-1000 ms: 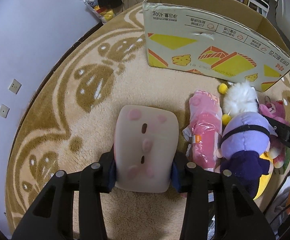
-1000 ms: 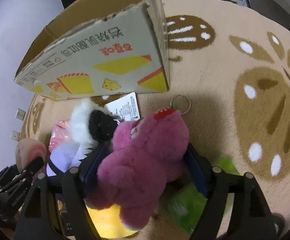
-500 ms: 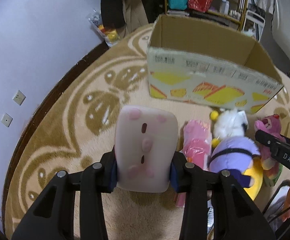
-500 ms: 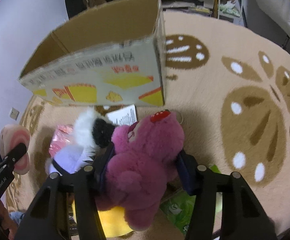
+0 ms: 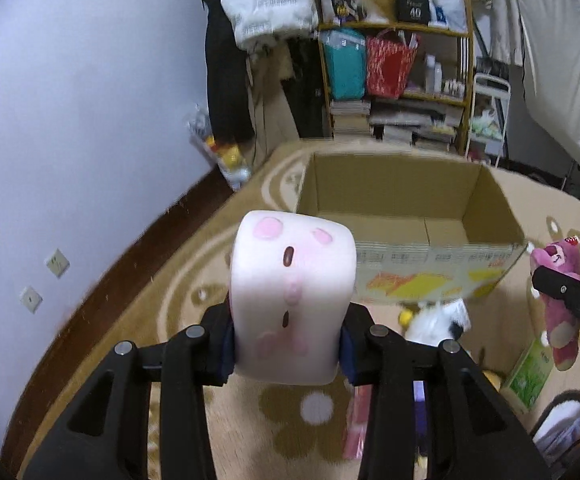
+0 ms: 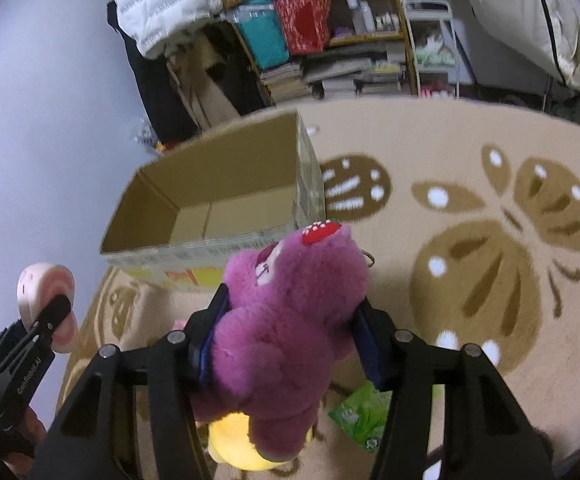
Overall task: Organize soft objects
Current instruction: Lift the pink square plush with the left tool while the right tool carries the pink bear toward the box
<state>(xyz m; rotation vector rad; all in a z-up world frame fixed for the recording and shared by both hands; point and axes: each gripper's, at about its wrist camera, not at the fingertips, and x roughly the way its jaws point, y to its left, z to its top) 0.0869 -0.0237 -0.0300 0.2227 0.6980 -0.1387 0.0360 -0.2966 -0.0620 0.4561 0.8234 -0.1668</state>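
Observation:
My left gripper (image 5: 285,344) is shut on a pale pink squishy pillow (image 5: 290,296) with pink spots, held in the air short of the open cardboard box (image 5: 406,208). My right gripper (image 6: 290,336) is shut on a magenta plush bear (image 6: 285,328), also lifted, near the box (image 6: 217,204). The bear also shows at the right of the left wrist view (image 5: 560,296), and the pillow at the left of the right wrist view (image 6: 45,304). The box looks empty inside.
On the beige patterned rug (image 6: 490,240) lie a white plush (image 5: 438,320), a pink packet (image 5: 358,432), a yellow plush (image 6: 233,440) and a green packet (image 6: 362,416). A cluttered shelf (image 5: 394,60) and hanging clothes stand behind the box. A wall (image 5: 69,100) is on the left.
Both grippers have risen from the rug with their toys. The views have tilted up, so the box interior and the shelf behind it now show.

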